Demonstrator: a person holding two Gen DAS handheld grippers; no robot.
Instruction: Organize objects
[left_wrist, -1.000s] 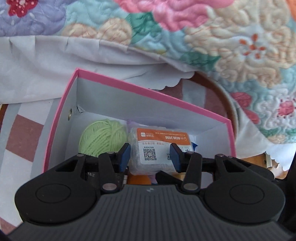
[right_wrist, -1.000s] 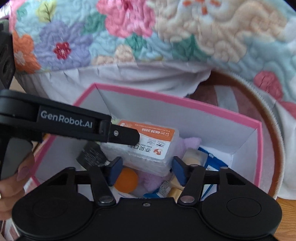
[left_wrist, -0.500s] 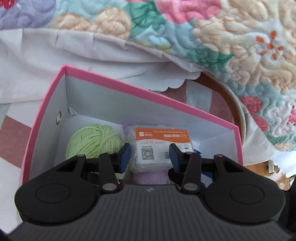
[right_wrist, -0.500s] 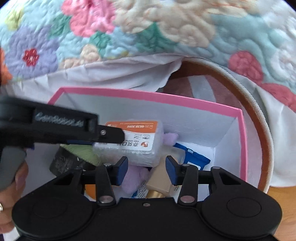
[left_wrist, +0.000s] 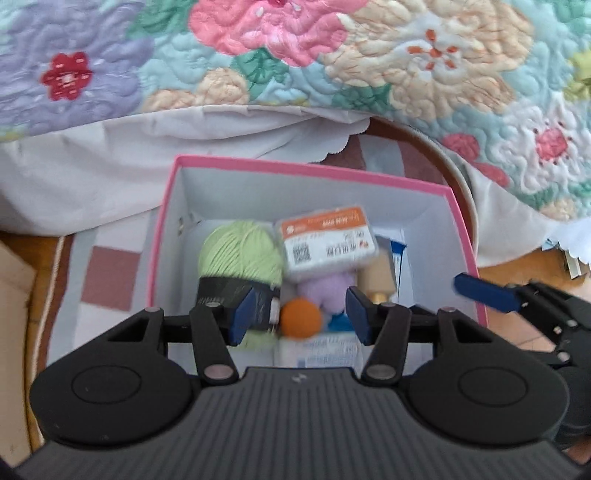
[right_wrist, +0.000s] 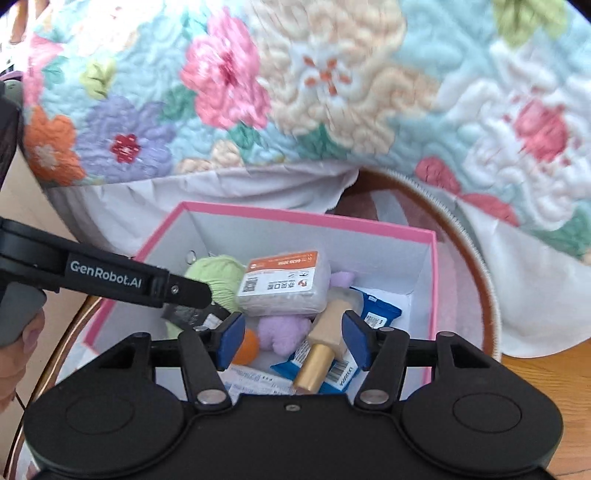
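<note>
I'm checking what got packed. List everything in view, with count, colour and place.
Box: 1, pink rim, white inside; on rug.
Yarn ball: 1, light green, dark band; box left.
Clear labelled packet: 1, orange-white label; atop pile.
Plush toy: 1, lilac; under packet.
Ball: 1, orange; box front.
Bottle: 1, beige, gold cap; tilted, box right.
Blue packets: at least 2; box right.
Quilt: 1, floral; behind box.
Rug: 1, checked; under box.
Left claw: black, blue pads; opening, empty, above box.
Right claw: same; opening, empty.
</note>
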